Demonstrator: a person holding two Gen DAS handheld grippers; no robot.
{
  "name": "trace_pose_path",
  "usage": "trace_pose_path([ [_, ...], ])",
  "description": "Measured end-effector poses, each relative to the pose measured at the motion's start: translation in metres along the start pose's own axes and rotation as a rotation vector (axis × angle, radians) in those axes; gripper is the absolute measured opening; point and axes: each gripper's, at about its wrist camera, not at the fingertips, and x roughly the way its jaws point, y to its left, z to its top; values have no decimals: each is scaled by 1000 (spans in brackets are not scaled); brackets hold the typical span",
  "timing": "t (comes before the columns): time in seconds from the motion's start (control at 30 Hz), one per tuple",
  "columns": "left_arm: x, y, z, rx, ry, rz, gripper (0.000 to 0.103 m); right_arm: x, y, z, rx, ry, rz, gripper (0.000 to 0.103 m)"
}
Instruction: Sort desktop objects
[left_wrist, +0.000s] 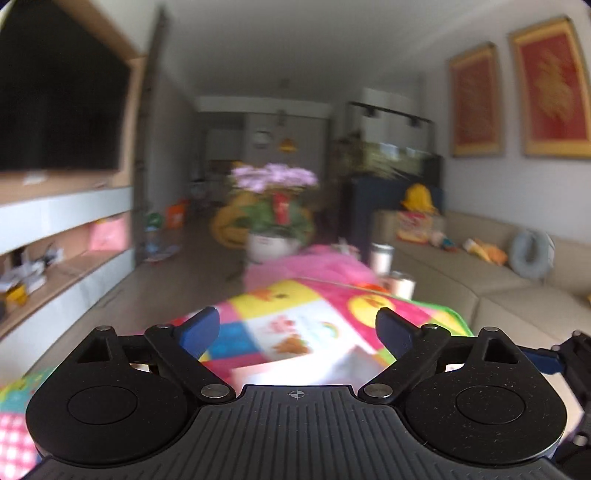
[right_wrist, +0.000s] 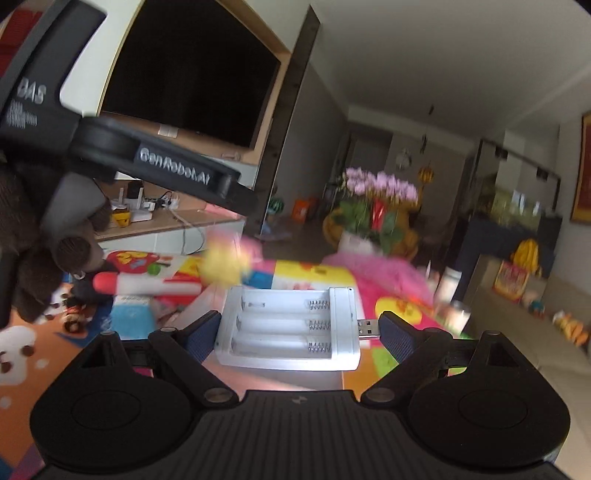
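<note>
My right gripper (right_wrist: 299, 328) is shut on a white battery charger (right_wrist: 288, 325) with three empty slots and springs. Its left pad presses the charger's left side and its right pad meets the USB plug (right_wrist: 369, 328). The charger hangs above the colourful mat. My left gripper (left_wrist: 299, 321) stands open with nothing between its blue pads (left_wrist: 199, 328). Below it lies a blurred white patch (left_wrist: 295, 373) that I cannot identify. In the right wrist view, a gloved hand (right_wrist: 26, 258) holds the left tool's black arm (right_wrist: 166, 170) at the upper left. A blurred yellow thing (right_wrist: 223, 266) shows just beyond its tip.
A patchwork play mat (left_wrist: 280, 295) and a pink blanket (left_wrist: 314, 262) lie ahead, with a potted pink flower (left_wrist: 273, 206) behind them. Two pale cups (left_wrist: 382, 258) stand at the mat's right edge beside a beige sofa (left_wrist: 498, 288). Toys (right_wrist: 122, 284) lie at left, under a TV shelf (right_wrist: 166, 218).
</note>
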Motion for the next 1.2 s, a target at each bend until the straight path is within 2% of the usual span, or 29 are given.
trace_pose_path([
  [0.1, -17, 23, -21, -27, 40, 63, 98, 24, 11, 3, -47, -15, -3, 91],
  [0.2, -27, 43, -53, -40, 125, 109, 98, 59, 20, 3, -54, -8, -27, 91],
  [0.33, -41, 61, -94, -65, 224, 159, 99, 102, 29, 0, -12, 109, 9, 93],
  [0.4, -50, 69, -112, -69, 249, 191, 100, 104, 34, -5, 16, 146, 43, 94],
  [0.6, -61, 90, -144, -68, 286, 251, 100, 83, 51, -20, 11, 176, 124, 98],
  [0.7, -60, 100, -155, -125, 299, 242, 100, 82, 64, -13, -5, 178, 167, 96],
  [0.77, -63, 102, -163, -149, 316, 244, 100, 83, 77, -7, -34, 187, 202, 81],
  [0.8, -62, 102, -164, -158, 333, 242, 100, 87, 85, -3, -49, 200, 226, 70],
  [0.83, -64, 102, -162, -161, 321, 234, 100, 92, 94, 0, -60, 214, 254, 66],
  [0.97, -67, 103, -163, -172, 304, 212, 100, 115, 128, 17, -75, 233, 314, 66],
  [1.1, -70, 103, -163, -177, 289, 199, 100, 167, 148, 34, 13, 353, 333, 69],
  [1.2, -71, 104, -163, -192, 287, 192, 100, 197, 158, 33, 47, 425, 356, 70],
])
